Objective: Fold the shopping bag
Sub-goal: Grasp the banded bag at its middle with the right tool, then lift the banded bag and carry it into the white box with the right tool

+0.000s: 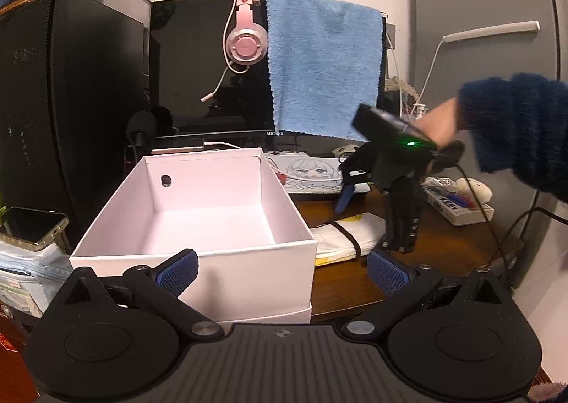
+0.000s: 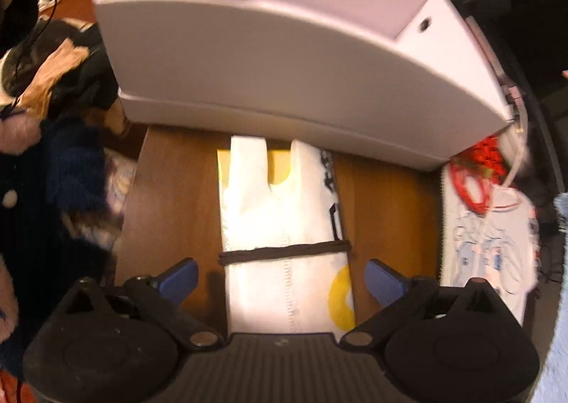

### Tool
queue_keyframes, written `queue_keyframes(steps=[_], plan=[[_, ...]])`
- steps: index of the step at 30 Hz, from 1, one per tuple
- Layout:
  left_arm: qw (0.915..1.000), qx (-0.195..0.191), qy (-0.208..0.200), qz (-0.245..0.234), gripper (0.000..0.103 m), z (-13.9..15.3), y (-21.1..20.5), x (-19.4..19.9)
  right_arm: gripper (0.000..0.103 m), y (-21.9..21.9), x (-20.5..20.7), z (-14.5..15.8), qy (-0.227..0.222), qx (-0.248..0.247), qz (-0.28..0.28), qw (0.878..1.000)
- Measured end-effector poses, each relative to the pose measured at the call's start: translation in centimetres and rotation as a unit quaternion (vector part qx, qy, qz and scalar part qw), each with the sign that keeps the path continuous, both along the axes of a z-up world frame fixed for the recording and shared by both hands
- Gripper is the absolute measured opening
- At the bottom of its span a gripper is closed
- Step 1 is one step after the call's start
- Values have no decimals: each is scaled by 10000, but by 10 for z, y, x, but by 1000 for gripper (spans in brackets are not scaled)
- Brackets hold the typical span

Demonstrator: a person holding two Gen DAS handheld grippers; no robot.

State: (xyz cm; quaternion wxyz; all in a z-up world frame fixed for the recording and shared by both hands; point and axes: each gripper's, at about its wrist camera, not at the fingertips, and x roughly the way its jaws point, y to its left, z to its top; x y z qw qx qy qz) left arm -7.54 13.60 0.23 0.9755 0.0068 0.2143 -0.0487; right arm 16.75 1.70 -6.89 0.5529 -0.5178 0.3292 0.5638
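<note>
The folded shopping bag [image 2: 284, 225] lay flat on the brown desk [image 2: 387, 211], bound across by a dark band [image 2: 284, 252], its handle end just beside the open white box [image 2: 284, 58]. Above it, the right hand-held gripper [image 2: 282, 280] hung with fingers spread wide, empty, the bag between them. The left hand-held gripper [image 1: 282, 270] was spread and empty too, facing the box; its view is blurred, but the right one seemed just clear of the bag.

Smooth, slightly shiny white plastic on the folded shopping bag [image 2: 284, 225], a dark cloth band [image 2: 284, 252] round it. Polished brown wood table [image 2: 387, 211], matt white card box [image 1: 198, 222], fluffy blue towel [image 1: 323, 62].
</note>
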Motion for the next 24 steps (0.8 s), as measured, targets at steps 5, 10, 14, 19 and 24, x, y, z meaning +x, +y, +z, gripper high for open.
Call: queue_keyframes(steps=[5, 10, 14, 19, 24], plan=[[10000, 19, 7, -25, 103, -1, -1, 0, 101, 9, 10, -10, 359, -286, 11, 9989], [9998, 174, 28, -118, 103, -4, -5, 2, 101, 17, 18, -15, 513, -376, -282, 9976], [9996, 235, -39, -126, 103, -2, -6, 2, 98, 17, 18, -16, 526, -310, -307, 9977], [9997, 232, -6, -99, 103, -2, -6, 1, 94, 12, 12, -17, 603, -390, -227, 9972], [9999, 117, 46, -47, 103, -3, -2, 1, 84, 5, 3, -12, 355, -322, -156, 9987]])
